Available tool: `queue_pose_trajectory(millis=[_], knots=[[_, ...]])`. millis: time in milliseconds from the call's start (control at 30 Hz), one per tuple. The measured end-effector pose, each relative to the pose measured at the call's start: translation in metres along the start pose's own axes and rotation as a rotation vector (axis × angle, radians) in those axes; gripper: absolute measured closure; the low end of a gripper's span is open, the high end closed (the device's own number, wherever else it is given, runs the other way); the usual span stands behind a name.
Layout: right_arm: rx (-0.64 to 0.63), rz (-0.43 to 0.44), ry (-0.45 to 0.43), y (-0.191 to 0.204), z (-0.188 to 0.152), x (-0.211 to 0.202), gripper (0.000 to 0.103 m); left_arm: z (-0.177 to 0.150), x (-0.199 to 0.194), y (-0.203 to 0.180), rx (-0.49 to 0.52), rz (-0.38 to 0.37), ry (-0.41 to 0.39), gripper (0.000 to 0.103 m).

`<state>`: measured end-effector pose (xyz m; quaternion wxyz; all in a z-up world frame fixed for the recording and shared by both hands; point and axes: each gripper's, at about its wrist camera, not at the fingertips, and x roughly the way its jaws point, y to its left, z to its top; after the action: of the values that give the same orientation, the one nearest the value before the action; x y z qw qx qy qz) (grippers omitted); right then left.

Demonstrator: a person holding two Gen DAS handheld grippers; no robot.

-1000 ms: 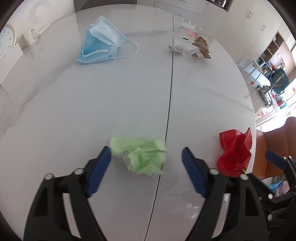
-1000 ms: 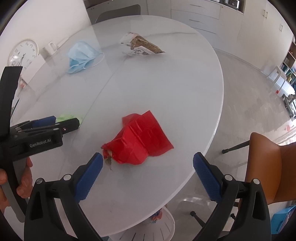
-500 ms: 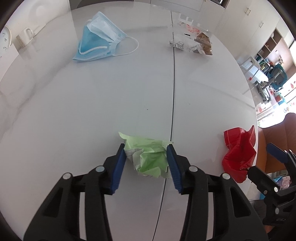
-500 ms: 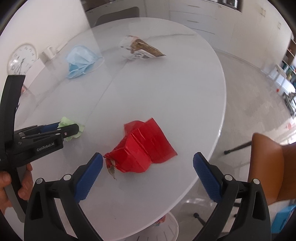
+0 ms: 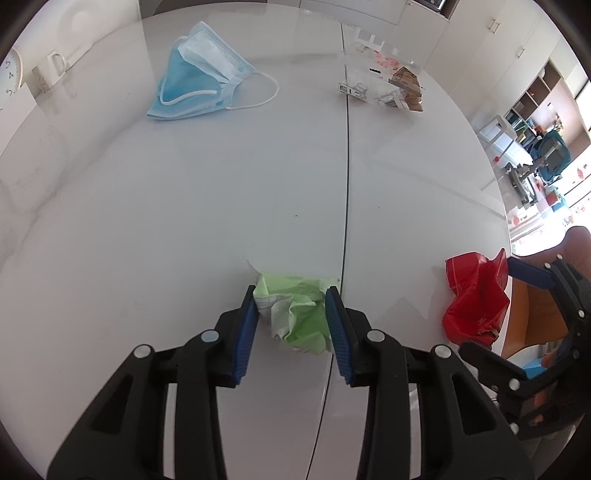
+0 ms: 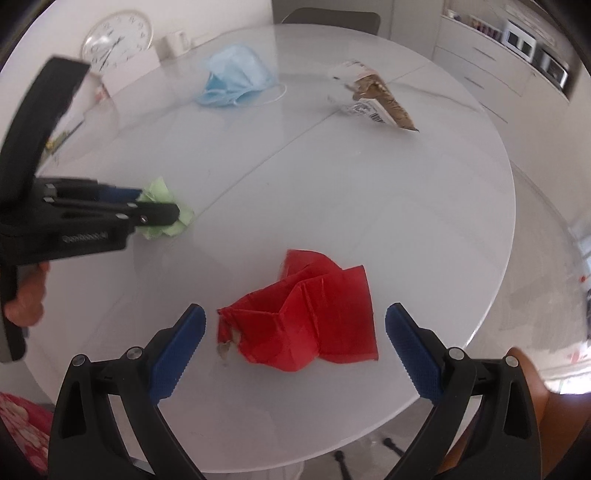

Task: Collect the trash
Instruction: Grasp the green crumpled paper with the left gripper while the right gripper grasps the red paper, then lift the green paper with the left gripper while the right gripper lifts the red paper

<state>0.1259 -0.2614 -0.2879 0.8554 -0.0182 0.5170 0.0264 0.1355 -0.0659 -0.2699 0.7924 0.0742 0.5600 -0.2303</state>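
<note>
Littering one table [image 5: 184, 229]: one mask [image 5: 199, 88], two crumpled papers, one wrapper [image 5: 388, 92].

Little legible lettering anywhere. White lettering on the side of the left gripper [image 6: 159, 214], too blurred to make out in the right wrist view. Barcode and small print on the clear snack wrapper [image 6: 373, 98] at the far side of the white table [image 6: 424, 206], print too small to read. Hour numerals on the round wall clock [image 6: 117, 35] behind the table, faint; a 4 and a 5 just discernible at its edge in the left wrist view.
</note>
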Motion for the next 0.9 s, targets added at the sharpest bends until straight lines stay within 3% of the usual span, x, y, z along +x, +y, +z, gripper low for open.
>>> queue_pose_trajectory(millis=[33,100,467,900], knots=[[-0.008,0.007,-0.003,0.0,0.0,0.001,0.006,0.0,0.0,0.0,-0.002,-0.003,0.001,0.067],[-0.01,0.03,0.002,-0.002,0.002,0.002,0.022,0.001,0.0,0.001,-0.004,-0.008,0.003,0.067],[0.033,0.041,-0.016,-0.004,-0.004,-0.007,0.024,0.002,-0.005,0.001,-0.006,-0.026,-0.001,0.077],[0.128,0.052,-0.077,0.001,-0.01,-0.041,0.024,-0.001,-0.034,-0.008,0.034,-0.035,-0.05,0.077]])
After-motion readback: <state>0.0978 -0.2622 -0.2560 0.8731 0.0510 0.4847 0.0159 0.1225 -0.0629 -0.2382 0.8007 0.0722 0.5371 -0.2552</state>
